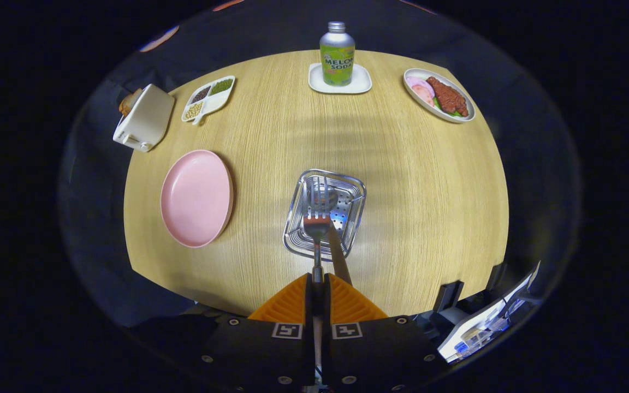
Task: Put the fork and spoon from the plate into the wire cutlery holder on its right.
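My gripper (317, 279) is shut on the handle of a metal fork (316, 225). The fork points forward, and its tines hang over the open top of the square wire cutlery holder (359, 191) just ahead of the fingers. A second metal utensil, seemingly the spoon (338, 254), stands in the holder; its handle leans out over the near rim, right of the fork. The pink plate (197, 197) lies on the wooden table to the holder's left.
Beyond the holder a green soda bottle (337, 53) stands on a white coaster (314, 83). A plate of meat (439, 95) is far right; a divided bean dish (208, 98) and a white toaster (144, 118) are far left. Some equipment (484, 322) sits off the table's near right edge.
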`<state>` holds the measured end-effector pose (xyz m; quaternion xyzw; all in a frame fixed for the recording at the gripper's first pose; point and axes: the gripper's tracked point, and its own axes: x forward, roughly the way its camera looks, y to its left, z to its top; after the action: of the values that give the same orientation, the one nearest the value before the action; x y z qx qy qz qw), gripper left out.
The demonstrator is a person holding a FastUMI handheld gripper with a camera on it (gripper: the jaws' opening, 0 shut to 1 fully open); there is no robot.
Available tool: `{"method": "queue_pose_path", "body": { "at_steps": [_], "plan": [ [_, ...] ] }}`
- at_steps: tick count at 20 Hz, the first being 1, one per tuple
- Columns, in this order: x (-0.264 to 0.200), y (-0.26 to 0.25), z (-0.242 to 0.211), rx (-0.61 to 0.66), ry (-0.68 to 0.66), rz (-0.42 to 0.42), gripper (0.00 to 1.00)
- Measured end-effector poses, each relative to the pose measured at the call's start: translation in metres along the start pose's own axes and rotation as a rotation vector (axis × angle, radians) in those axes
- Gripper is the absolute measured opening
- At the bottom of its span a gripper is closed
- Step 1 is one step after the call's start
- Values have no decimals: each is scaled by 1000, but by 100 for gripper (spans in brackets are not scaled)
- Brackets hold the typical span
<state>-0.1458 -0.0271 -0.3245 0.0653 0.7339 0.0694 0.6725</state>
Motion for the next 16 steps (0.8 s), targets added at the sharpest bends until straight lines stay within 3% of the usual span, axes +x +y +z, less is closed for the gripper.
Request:
{"method": "queue_pose_path", "body": {
  "at_steps": [8, 13, 16],
  "plan": [
    [15, 7, 7, 24, 109, 39, 8],
    [10, 2, 31, 93, 21, 50, 10],
    [-1, 1, 53, 132, -99, 61, 8]
  ]
}}
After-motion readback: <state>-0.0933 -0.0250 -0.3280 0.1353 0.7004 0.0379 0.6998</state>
